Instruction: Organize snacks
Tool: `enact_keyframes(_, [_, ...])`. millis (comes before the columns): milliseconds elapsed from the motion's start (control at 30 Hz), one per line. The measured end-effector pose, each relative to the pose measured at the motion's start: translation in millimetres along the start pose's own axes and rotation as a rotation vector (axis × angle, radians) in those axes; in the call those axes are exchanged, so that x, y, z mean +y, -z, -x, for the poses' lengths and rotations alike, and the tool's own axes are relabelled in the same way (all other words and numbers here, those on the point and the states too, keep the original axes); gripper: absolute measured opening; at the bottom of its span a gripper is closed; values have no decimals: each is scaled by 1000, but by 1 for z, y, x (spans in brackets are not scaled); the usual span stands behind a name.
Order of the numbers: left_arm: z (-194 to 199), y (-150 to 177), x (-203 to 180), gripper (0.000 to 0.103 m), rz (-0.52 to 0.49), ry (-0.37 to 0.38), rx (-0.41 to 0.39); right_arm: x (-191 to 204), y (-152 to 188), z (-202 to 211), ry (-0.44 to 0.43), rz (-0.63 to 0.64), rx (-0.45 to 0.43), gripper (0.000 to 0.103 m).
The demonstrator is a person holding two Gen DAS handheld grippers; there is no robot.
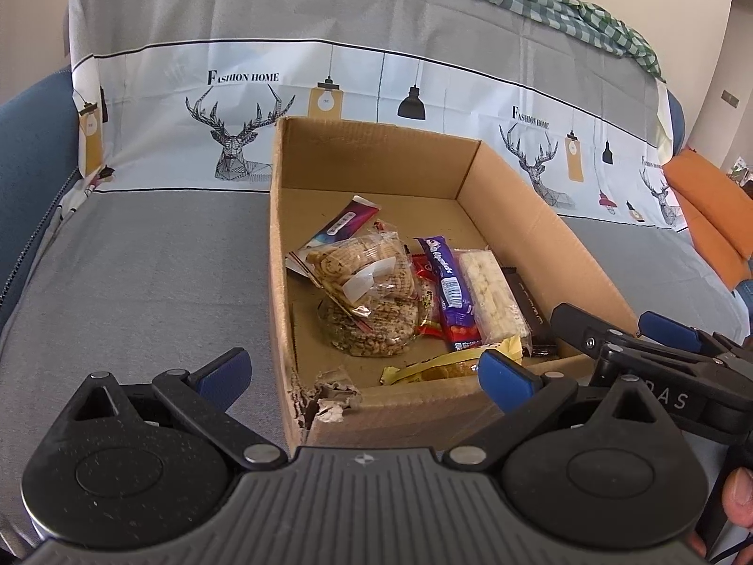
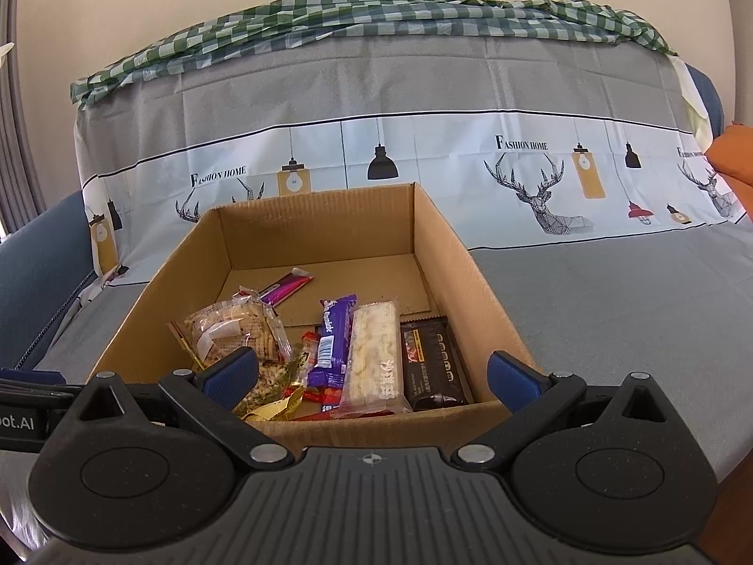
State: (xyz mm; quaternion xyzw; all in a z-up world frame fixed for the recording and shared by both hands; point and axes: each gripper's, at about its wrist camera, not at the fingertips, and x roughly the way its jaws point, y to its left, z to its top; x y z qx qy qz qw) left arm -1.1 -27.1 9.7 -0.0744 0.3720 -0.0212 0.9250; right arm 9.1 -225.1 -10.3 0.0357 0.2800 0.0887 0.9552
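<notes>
- The cardboard box (image 2: 470, 282) sits on the grey sofa cover (image 2: 612, 306), open-topped, with all the snacks in its near half. It looks stiff but light; its near-left corner is torn (image 1: 324, 400), so I would take it by an intact wall, not that corner.
- The clear bag of biscuits (image 2: 235, 334) lies on the left of the pile, over a bag of nuts (image 1: 372, 334). Both look bulky, crinkly and slippery, and the biscuits are likely brittle; the gathered film at an end seems the safest hold.
- The white puffed-rice bar (image 2: 376, 353) lies in the middle. It looks light and crumbly, so a gentle pinch across its narrow width suits it.
- The dark chocolate bar (image 2: 435, 362), against the box's right wall, and the purple bar (image 2: 334, 339), left of the rice bar, look flat and firm; they should stand a squarer squeeze across the width.
- The pink packet (image 2: 287, 287) lies farthest back, thin and probably slick.
- The left gripper (image 1: 364, 372) and right gripper (image 2: 374, 374) hover at the box's near wall, both with fingers spread wide and holding nothing.
</notes>
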Motion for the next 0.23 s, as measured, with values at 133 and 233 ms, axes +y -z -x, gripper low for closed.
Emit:
enact_keyframes(133, [-5, 0, -4, 103, -25, -23, 1, -3, -2, -2, -3, -8, 5, 102])
enact_keyframes(233, [-9, -1, -4, 103, -16, -7, 5, -6, -3, -2, -12, -15, 4, 102])
